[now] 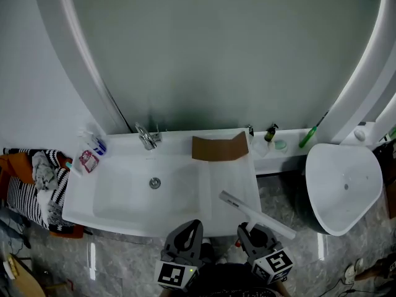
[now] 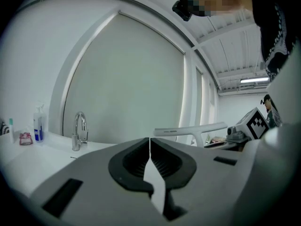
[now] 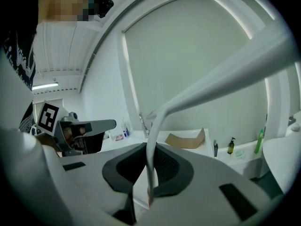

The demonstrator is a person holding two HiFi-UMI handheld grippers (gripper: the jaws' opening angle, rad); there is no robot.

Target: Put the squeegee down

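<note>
Nearest the person, the right gripper (image 1: 252, 232) is clenching the white squeegee (image 1: 257, 214) by its handle (blade slanting above the washbasin's (image 1: 117, 193) front right corner), while the left gripper (image 1: 192, 226) beside it is hovering with jaws pressed together, empty. Farther back, a cardboard piece (image 1: 218, 147) is lying near the faucet (image 1: 146, 137).

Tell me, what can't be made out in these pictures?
Head view: squeegee handle end, hidden inside the fingers of the right gripper.
Right gripper view: squeegee blade, cut off by the right edge.
Head view: spray bottle label, too small to read.
Head view: clothes pile, cut off by the left edge.
</note>
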